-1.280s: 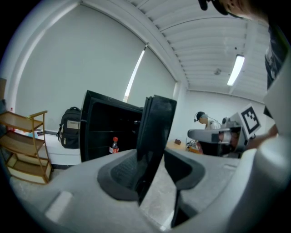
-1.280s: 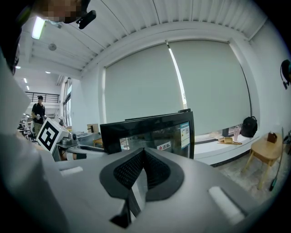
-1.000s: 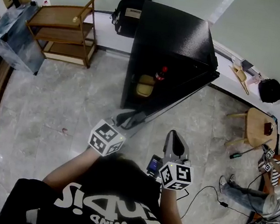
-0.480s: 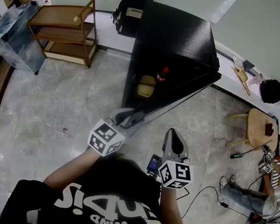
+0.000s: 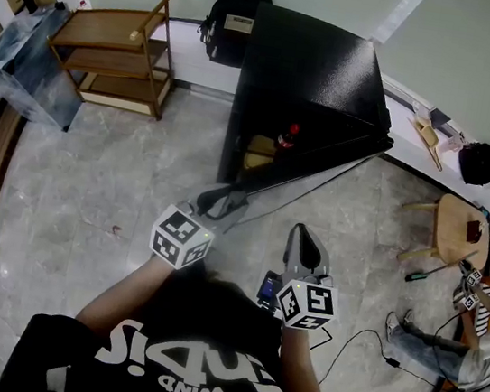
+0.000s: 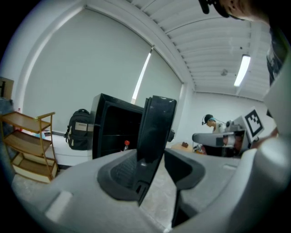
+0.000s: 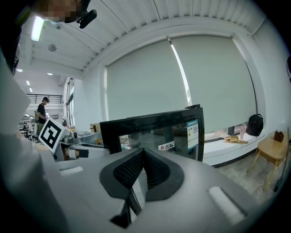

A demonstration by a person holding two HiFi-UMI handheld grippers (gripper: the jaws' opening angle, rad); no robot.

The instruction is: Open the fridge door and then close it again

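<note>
Right gripper [image 7: 143, 157]: your jaws are pressed together, empty, on this side of the door [image 7: 150, 129].
Left gripper [image 6: 152, 168]: your jaws stand apart around the door's free edge; one pad touches it, a gap shows at the other.
Door: partly open.
Fridge [image 5: 307, 58]: against the far wall, bottle [image 5: 286, 137] inside.

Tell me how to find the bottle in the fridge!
Start at the big black fridge, whose door is open. Inside it, the bottle stands beside a yellowish thing. The bottle is the dark, upright one with a red cap.
</note>
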